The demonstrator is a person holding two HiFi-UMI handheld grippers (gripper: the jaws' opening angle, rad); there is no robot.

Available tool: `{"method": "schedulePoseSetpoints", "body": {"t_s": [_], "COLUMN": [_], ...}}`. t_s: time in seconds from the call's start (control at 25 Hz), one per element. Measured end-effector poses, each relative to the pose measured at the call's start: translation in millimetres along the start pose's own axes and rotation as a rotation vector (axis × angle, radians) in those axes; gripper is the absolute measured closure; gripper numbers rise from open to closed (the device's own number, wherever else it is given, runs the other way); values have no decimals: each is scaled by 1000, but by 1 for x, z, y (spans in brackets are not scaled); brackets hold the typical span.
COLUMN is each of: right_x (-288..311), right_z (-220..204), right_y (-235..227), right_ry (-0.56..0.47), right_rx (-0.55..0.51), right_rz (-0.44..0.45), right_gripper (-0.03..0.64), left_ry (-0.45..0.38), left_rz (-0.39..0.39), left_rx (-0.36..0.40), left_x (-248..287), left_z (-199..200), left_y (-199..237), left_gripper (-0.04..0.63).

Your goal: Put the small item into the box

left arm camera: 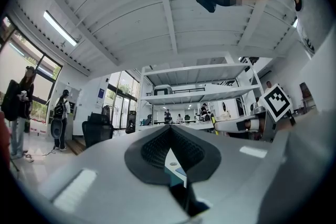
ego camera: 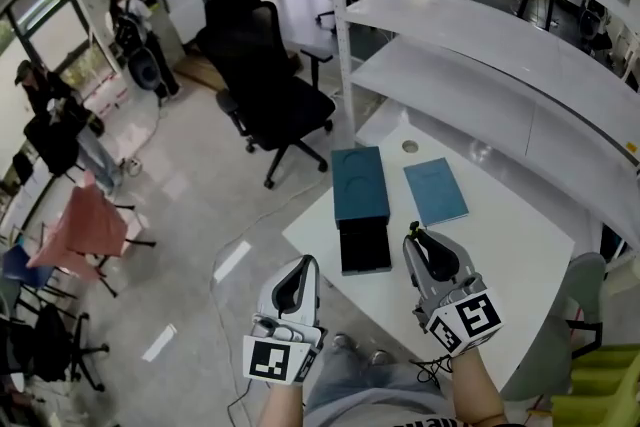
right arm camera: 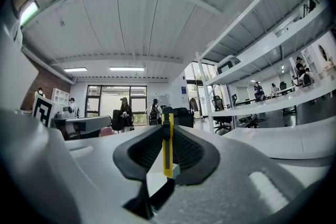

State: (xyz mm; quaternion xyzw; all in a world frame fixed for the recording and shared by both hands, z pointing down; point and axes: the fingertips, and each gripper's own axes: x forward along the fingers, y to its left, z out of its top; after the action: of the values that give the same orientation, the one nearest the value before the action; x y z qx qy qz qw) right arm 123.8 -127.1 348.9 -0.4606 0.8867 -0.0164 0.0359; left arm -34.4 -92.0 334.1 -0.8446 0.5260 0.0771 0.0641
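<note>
At the lower middle of the head view we are holding the left gripper [ego camera: 305, 264] with its jaws pressed together on nothing. Just right of it, the right gripper [ego camera: 415, 236] is clamping a slim yellow cutter [right arm camera: 167, 139]. The cutter's long axis is running along the jaws and its tip is pointing up-frame. Beyond, the open teal box [ego camera: 360, 183] is lying on the white table [ego camera: 505, 240].

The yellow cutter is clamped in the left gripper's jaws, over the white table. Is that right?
No: the yellow cutter is clamped in the jaws of the right gripper, over the white table, as the right gripper view shows.
</note>
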Motion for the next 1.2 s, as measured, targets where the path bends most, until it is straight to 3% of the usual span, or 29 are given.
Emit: {"method": "schedulePoseSetpoints", "body": {"t_s": [0.52, 1.2], "right_x": [43, 75], "right_z": [-41, -106], "right_y": [-18, -20], "right_ry": [141, 345], "right_rx": [91, 152], "right_rz": [-72, -96], "right_gripper": [549, 549], "left_ry": [40, 89], "left_rz": [-115, -157], "left_rx": [-37, -67], "left_x": [41, 55], "left_z": [-21, -43], "left_y": [28, 54], "left_gripper": [578, 578]}}
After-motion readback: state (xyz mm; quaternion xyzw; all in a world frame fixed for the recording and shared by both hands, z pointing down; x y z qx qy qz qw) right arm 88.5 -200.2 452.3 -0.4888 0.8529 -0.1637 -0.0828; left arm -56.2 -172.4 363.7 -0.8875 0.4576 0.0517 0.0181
